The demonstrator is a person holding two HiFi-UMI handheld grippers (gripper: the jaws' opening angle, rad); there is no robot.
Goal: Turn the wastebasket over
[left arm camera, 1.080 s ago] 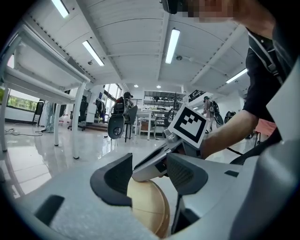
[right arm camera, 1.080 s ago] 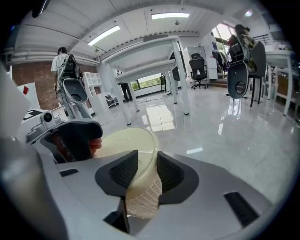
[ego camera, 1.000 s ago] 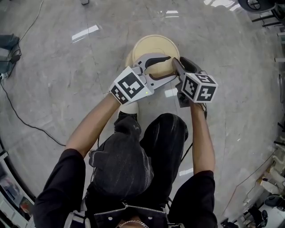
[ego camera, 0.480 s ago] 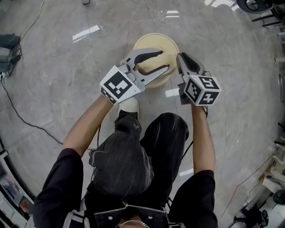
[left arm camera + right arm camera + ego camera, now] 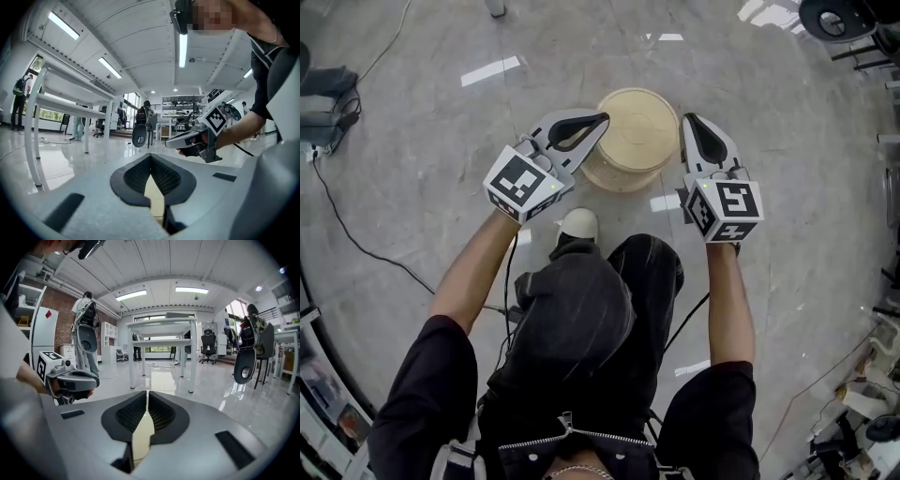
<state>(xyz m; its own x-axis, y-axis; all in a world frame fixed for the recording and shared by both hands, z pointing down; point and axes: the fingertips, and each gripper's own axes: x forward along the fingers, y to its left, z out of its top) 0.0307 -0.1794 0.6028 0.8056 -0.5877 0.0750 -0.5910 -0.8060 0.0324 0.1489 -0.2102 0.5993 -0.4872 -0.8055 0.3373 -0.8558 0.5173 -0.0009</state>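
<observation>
Left gripper (image 5: 602, 119) now off upturned wastebasket (image 5: 634, 141)

— What is obscured in the head view?
— The wastebasket (image 5: 636, 131). Its rim at 10 o'clock lies under the left hand-held gripper (image 5: 602, 119), and at 3 o'clock it meets the right hand-held gripper (image 5: 687, 120). Contact cannot be judged. Both pairs of jaws have just been closing, nothing between them.
— The gripper views?
— One pale sliver (image 5: 154, 197) and a second sliver (image 5: 142, 437), both unidentifiable.
— The edges?
— The dark round object (image 5: 825, 17) at 1 o'clock is cut off. The shoe (image 5: 578, 223) is half hidden by the knee (image 5: 581, 281). The clutter (image 5: 862, 412) at 4 o'clock is too small to name.
</observation>
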